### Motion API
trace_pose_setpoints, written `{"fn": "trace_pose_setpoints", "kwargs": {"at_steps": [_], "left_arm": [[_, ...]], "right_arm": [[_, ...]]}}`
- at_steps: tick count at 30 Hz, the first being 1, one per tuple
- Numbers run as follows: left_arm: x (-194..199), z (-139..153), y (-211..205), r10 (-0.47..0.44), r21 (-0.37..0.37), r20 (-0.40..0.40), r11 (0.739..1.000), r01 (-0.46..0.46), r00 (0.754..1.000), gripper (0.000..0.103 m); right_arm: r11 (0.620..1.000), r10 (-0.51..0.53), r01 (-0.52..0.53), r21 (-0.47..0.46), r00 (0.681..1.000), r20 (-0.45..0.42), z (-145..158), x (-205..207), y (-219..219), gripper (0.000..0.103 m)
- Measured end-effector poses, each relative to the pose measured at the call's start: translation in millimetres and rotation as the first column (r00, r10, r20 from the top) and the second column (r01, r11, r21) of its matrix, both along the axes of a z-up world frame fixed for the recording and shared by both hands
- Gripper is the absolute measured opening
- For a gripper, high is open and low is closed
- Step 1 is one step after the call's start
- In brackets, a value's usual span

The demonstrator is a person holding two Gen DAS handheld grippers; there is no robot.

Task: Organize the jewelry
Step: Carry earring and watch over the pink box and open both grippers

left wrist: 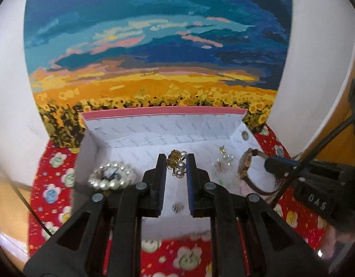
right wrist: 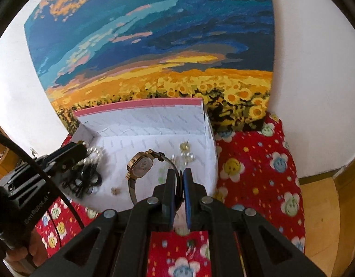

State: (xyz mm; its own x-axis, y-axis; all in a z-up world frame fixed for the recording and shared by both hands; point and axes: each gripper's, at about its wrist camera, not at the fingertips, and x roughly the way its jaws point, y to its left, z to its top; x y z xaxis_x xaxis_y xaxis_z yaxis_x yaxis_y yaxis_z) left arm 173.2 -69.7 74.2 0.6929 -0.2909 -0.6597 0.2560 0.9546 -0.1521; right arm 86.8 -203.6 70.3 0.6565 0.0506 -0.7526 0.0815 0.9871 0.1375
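Observation:
A white paper-lined box (left wrist: 154, 133) with a pink back rim stands open on a red flowered cloth (left wrist: 52, 184). Inside lie a pearl bracelet (left wrist: 111, 176), a gold and pearl piece (left wrist: 177, 161), small earrings (left wrist: 223, 158) and a tiny stud (left wrist: 177, 207). My left gripper (left wrist: 176, 161) is open over the box, its fingers on either side of the gold and pearl piece. My right gripper (right wrist: 179, 175) is shut on the strap of a gold wristwatch (right wrist: 140, 165), held just above the box floor; the watch also shows in the left wrist view (left wrist: 245, 165).
A large sunflower painting (left wrist: 154, 46) leans on the white wall right behind the box (right wrist: 154, 124). The red cloth (right wrist: 258, 173) extends to the right of the box. Wooden floor (right wrist: 320, 207) shows at the far right. Black hair ties (right wrist: 85, 180) lie at the box's left.

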Motion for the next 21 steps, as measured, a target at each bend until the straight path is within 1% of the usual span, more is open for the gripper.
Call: {"fn": "trace_pose_setpoints", "kwargs": {"at_steps": [2, 4, 7, 10, 12, 17, 21], "left_arm": [[11.2, -8.2, -0.7, 0.015, -0.029, -0.02, 0.999, -0.016, 1.0, 0.009], [21.9, -18.7, -1.8, 0.032, -0.04, -0.038, 0.999, -0.034, 0.999, 0.009], [35.1, -34.2, -2.4, 0.045, -0.016, -0.072, 0.999, -0.047, 0.996, 0.009], [46.9, -47.6, 2.8, 0.068, -0.015, -0.123, 0.997, -0.07, 0.99, 0.009], [52.6, -53.1, 6.5, 0.076, -0.022, -0.146, 0.997, -0.08, 0.986, 0.009], [57.4, -59.1, 12.2, 0.111, 0.009, -0.139, 0.994, -0.111, 0.984, 0.009], [61.8, -64.4, 15.9, 0.115, 0.003, -0.159, 0.993, -0.116, 0.981, 0.009]], "right_arm": [[1.0, 0.004, -0.004, -0.001, 1.0, -0.008, -6.8, 13.4, -0.1, 0.009], [1.0, 0.003, -0.003, -0.013, 1.0, -0.012, -12.6, 24.6, -0.6, 0.009], [1.0, -0.002, 0.001, -0.026, 1.0, -0.021, -21.1, 40.7, -4.5, 0.009], [1.0, 0.012, -0.012, 0.003, 0.999, -0.031, -27.3, 53.8, -8.9, 0.01], [1.0, 0.014, -0.015, -0.014, 0.999, -0.036, -31.2, 62.2, -9.0, 0.01], [0.998, 0.022, -0.024, -0.054, 0.999, -0.044, -35.7, 79.8, -8.8, 0.01], [0.998, 0.025, -0.028, -0.063, 0.999, -0.046, -41.0, 89.8, -8.2, 0.01]]}}
